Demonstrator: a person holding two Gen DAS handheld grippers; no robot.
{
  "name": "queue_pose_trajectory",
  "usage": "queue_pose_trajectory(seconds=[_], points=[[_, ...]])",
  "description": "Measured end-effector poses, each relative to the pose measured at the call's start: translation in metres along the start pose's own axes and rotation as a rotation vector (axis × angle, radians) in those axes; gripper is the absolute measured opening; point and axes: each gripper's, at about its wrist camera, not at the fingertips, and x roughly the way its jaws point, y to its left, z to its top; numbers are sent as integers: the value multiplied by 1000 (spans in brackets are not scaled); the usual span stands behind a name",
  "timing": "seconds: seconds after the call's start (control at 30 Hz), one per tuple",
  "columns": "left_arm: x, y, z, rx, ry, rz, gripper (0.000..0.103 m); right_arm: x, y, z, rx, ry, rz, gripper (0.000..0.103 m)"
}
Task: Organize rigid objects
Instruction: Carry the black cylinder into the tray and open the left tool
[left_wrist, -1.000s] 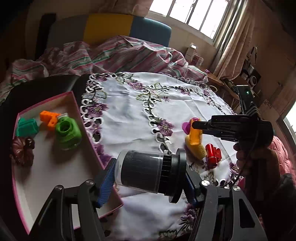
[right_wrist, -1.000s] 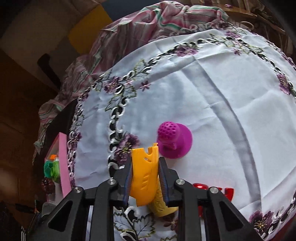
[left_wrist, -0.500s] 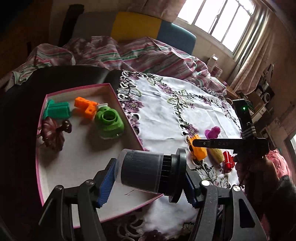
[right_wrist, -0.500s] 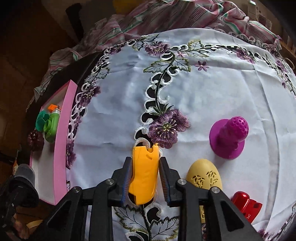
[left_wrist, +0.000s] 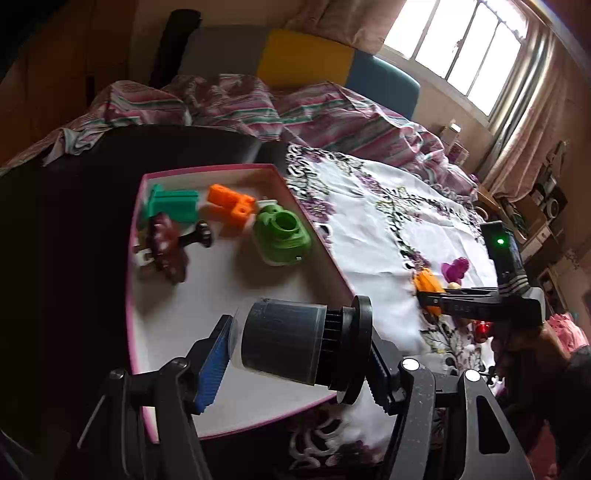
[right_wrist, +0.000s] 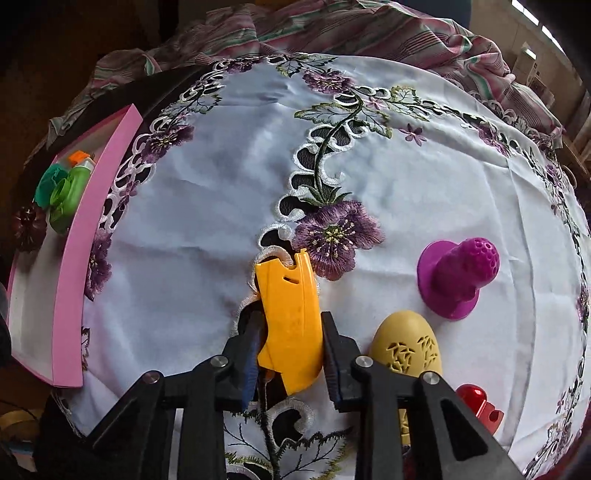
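The left claw (left_wrist: 295, 350) pinches a dark cylinder (left_wrist: 284, 341) end to end, one pad on the flat base and the other behind its flanged black cap, and holds it on its side over the near part of the pink-rimmed tray (left_wrist: 236, 417). It looks like hard, light plastic with a smooth wall, so an end-to-end grip seems safer than squeezing the round side, where it could roll or squirt out; set down on its side it would likely roll on the tray floor. The right claw (right_wrist: 290, 343) is closed on a yellow plastic piece (right_wrist: 290, 317), gripping its two flat faces low down while its notched tip points forward over the embroidered cloth (right_wrist: 221, 192) on the bench. That piece appears thin, stiff and light, so the broad faces are the natural hold. Loose on the cloth just beside it lie a tan egg (right_wrist: 406, 345), a magenta knob (right_wrist: 458, 277) and a red piece (right_wrist: 480, 406). The egg's curved, pierced shell looks slippery and best taken across its widest part. In the tray sit a green ring part (left_wrist: 282, 236), an orange block (left_wrist: 231, 203), a teal block (left_wrist: 173, 203) and a brown flower-shaped piece (left_wrist: 166, 249).
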Motion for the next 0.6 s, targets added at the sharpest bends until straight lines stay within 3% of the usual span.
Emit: queue_pose_trajectory(seconds=[0.17,0.3,0.6], points=[[-3,26,-3,-65,6,28,65,0,4,-2,-30,-22,-19,29],[-4,35,5,-125,11,-18,65,-2,8,-2,-57,-25,-40,29],[34,34,30,-85,28,24,65,-1,9,0,-58,-26,-41,29]])
